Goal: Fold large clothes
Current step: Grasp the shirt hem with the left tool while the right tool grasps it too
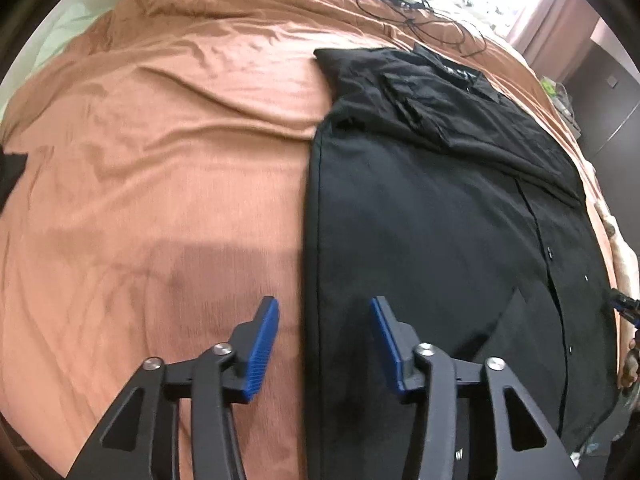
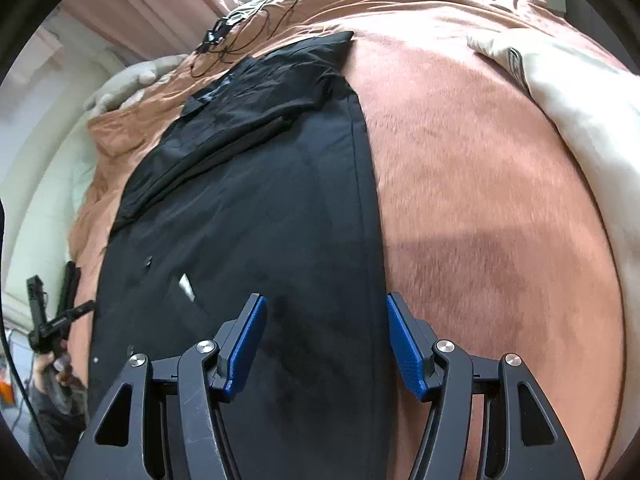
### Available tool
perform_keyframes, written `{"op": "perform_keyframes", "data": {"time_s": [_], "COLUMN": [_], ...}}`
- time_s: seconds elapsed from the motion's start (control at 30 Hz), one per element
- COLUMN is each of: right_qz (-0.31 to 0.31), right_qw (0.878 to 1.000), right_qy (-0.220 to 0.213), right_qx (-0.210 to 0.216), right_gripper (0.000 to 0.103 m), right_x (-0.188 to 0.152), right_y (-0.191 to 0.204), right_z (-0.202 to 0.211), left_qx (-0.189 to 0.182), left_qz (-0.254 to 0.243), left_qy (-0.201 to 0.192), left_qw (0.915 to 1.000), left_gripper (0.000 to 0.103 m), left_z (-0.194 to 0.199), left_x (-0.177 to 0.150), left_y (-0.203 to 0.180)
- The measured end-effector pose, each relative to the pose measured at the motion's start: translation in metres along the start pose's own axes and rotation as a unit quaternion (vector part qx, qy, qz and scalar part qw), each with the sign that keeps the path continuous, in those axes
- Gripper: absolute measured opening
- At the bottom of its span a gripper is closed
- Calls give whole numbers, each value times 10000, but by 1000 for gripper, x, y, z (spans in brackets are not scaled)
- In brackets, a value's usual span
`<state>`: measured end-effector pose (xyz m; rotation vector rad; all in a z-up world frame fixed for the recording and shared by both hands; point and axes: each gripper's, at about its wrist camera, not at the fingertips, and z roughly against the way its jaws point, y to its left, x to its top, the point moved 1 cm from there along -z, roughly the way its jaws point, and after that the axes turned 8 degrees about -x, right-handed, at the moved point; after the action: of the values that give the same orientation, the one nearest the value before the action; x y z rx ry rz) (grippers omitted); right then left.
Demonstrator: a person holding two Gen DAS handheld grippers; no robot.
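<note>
A black button-up shirt (image 1: 440,208) lies flat on the orange bedsheet (image 1: 160,160), its sides and a sleeve folded inward into a long strip with the collar at the far end. My left gripper (image 1: 325,306) hovers open over the shirt's left edge, with nothing pinched. In the right wrist view the same shirt (image 2: 256,208) runs away from me, and my right gripper (image 2: 325,300) stands open above its right edge, pads clear of the cloth. Each gripper shows at the rim of the other's view: the right gripper (image 1: 626,308), and the left gripper (image 2: 48,320) in a hand.
A tangle of black cables (image 1: 408,4) lies on the bed beyond the collar. A cream blanket (image 2: 580,100) covers the bed's right side, and a pale pillow (image 2: 132,80) sits at the far left. Dark furniture (image 1: 612,80) stands past the bed.
</note>
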<state>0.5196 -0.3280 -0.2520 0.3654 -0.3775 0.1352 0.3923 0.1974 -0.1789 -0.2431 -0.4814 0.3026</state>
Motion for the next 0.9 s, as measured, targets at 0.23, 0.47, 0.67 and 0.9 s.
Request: {"op": "perform_keyframes", "data": {"time_s": [0.23,0.47,0.67,0.9], "right_qz": [-193,-363,-563,-688], "right_qw": [9990,9963,9915,9863], "right_qy": [40,2,-70,-102], "right_qx": [409,775,1167,1496], "right_gripper": [54,49,49,49], "right_x": [-35,-66,-93,-115], "right_y": [-15,-28,-35,-38], "right_z": [11,22,30,35], "left_qx": [-289,-659,-973,-1375], "left_qz": [268,592,827,1167], "left_qy": [96,80,-3,-141], "left_qw": [9992,9960,9918,9835], "left_gripper": [33,27,27,27], "left_z": [12,28,40,54], "left_x": [-34,-71,-102,-134], "left_y": [8,20,23,27]}}
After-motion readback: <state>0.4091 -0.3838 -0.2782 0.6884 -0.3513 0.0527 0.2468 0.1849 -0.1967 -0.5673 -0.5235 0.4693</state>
